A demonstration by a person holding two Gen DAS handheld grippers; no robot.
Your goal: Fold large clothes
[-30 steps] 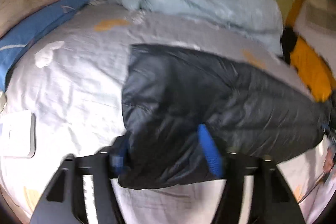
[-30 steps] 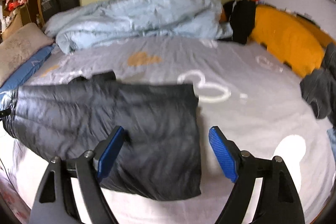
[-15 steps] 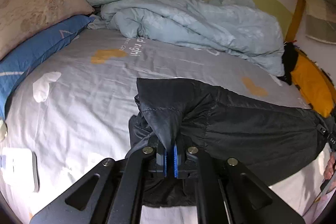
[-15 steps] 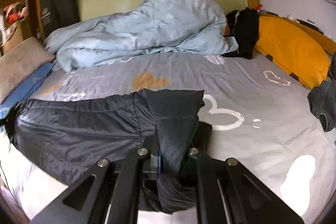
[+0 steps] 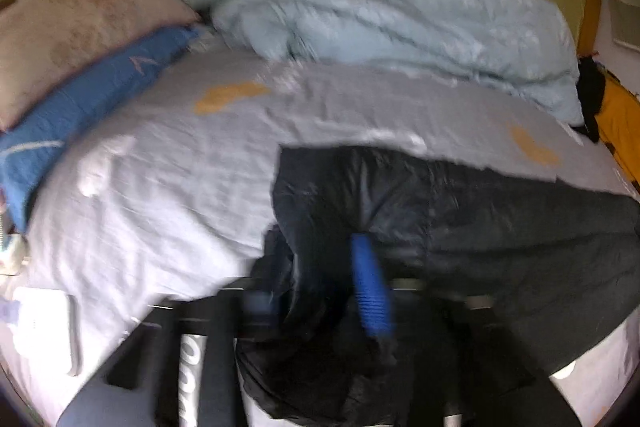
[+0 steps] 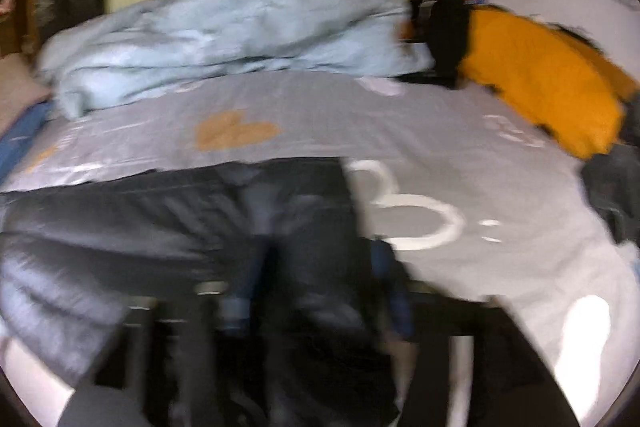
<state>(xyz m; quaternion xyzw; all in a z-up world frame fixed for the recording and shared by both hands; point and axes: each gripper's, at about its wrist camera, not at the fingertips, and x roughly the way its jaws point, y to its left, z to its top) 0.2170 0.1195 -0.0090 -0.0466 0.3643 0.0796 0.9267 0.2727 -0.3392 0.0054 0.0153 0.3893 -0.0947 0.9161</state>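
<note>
Where the dark jacket [image 5: 500, 227] lies along the bed's [image 5: 168, 163] near edge, both claws are opening: left claw [image 5: 316, 301] and right claw [image 6: 316, 287] each straddle a jacket end, pads off it. Beyond lies a blue duvet [image 5: 380, 23].

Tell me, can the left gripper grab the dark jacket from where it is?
Probably yes. The left gripper is opening, with the edge of the dark jacket bunched between its blue fingers, and nothing blocks it.
</note>
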